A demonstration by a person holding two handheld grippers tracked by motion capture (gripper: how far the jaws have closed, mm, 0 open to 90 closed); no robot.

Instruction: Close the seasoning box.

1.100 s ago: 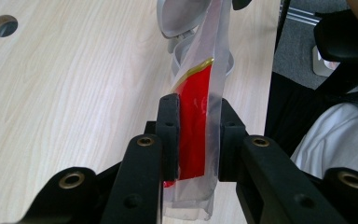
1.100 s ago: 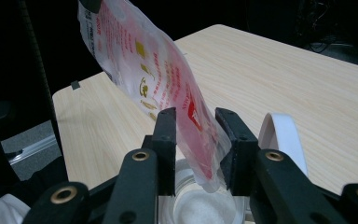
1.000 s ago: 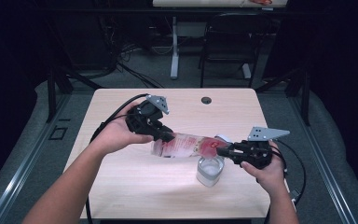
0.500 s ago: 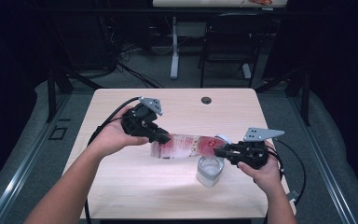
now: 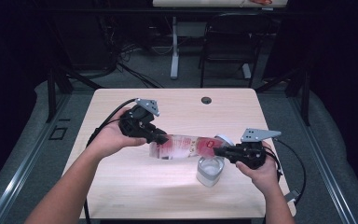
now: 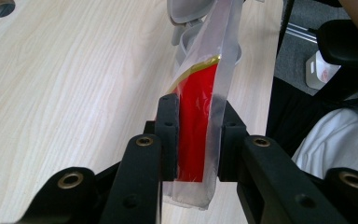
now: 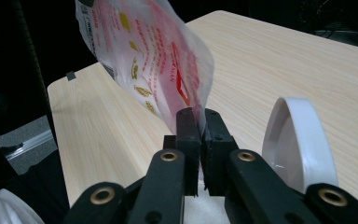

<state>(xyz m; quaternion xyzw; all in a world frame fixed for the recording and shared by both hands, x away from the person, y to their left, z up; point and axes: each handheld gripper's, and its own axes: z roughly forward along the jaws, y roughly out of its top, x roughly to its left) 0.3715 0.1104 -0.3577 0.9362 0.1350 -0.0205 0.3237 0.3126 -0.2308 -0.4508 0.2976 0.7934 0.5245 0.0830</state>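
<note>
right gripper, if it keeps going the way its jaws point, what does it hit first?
The right gripper is already shut on one end of the plastic bag, so the bag comes first. Further along that line is the left gripper, clamped on the bag's other end. Depth is unclear; it probably passes above the white container.

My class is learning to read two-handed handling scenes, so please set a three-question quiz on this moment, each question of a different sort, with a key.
1. True or false: the left gripper and the right gripper each clamp an end of the same plastic packet.
2. Multiple choice: where is the white cup? A) on the table by the right gripper, under the packet's end; B) beside the round hole at the table's far edge; C) on the floor.
3. Fill in: the packet's print is mostly ___ in colour.

Key: 1 true; 2 A; 3 red.
</note>
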